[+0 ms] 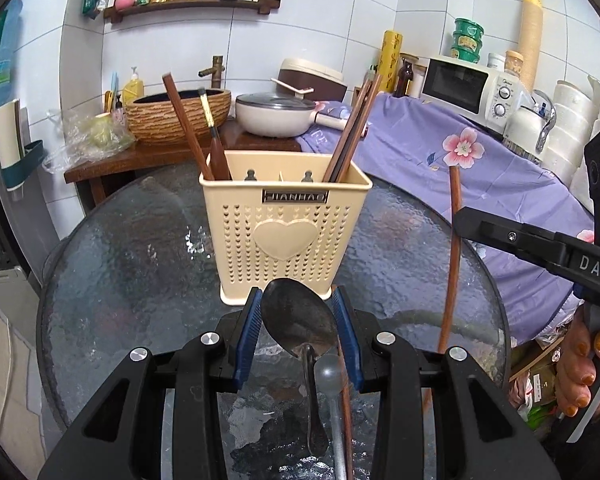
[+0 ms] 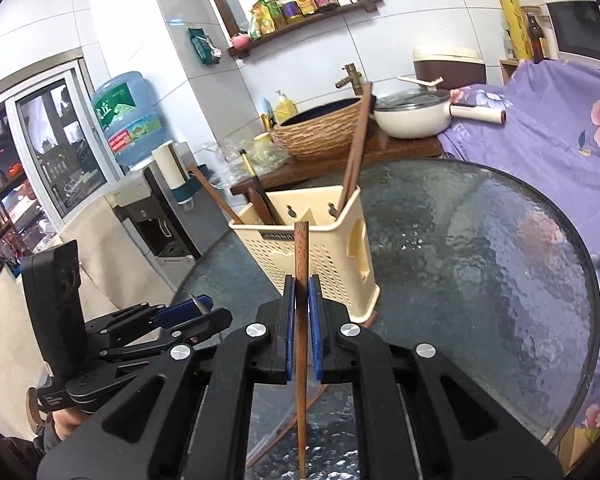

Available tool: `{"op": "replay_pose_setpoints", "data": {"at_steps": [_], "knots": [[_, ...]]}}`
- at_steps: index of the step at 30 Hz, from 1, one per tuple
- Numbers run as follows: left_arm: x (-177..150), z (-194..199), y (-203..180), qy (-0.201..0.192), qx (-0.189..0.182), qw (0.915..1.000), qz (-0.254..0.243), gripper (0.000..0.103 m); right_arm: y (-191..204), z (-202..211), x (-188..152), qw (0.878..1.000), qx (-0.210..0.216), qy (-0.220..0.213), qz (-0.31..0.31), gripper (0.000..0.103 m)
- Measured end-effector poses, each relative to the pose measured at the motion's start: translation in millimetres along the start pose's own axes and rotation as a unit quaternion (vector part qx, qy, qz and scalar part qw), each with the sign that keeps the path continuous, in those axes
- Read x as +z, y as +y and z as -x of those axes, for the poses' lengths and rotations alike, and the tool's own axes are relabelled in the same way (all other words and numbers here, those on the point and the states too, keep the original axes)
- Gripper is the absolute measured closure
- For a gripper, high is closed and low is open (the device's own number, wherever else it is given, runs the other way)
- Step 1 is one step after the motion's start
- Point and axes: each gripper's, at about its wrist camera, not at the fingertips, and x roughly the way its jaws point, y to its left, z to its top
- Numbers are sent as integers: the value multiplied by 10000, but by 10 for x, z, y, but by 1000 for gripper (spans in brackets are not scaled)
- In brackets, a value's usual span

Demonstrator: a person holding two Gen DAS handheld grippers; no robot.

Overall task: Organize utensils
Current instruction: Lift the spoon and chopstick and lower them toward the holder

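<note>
My left gripper [image 1: 296,292] is shut on a dark metal spoon [image 1: 296,324]; its blue pads clamp the bowl and the handle hangs down. Just behind it on the glass table [image 1: 140,264] stands the cream perforated utensil holder [image 1: 286,232], with chopsticks [image 1: 352,128] in its right compartment and a chopstick and a dark-handled utensil in its left. My right gripper [image 2: 300,284] is shut on a brown chopstick [image 2: 301,256], held upright before the holder [image 2: 320,252]. This gripper [image 1: 462,218] and its chopstick [image 1: 452,264] also show right of the holder. Another spoon [image 1: 327,374] and a chopstick [image 1: 346,404] lie on the table.
Behind the table a wooden counter [image 1: 112,164] carries a woven basin [image 1: 176,116] and a white pot [image 1: 274,114]. A purple floral cloth [image 1: 460,160] covers the right side, with a microwave [image 1: 468,88] on it. A water dispenser [image 2: 140,200] stands left. A hand [image 1: 580,364] holds the right gripper.
</note>
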Motion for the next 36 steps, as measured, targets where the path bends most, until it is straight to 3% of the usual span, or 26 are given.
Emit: {"op": "replay_pose_setpoints", "data": {"at_steps": [14,22,30,36], "knots": [[397,258,-15,-471,6,9989,8,68,241,272,413,9990,119,-339,278,95],[948,463,74,-1170,282,9923,284,68,436,527,907,9954,121,-800,519,96],[1547,406,107,-1750,731,9806,502,68,614,607,1500,9871,-193,-1436,678,95],[1729,269,120,-2000,966,9730,622,68,669,448,1698,9770,-675,-1805,913,95]]}}
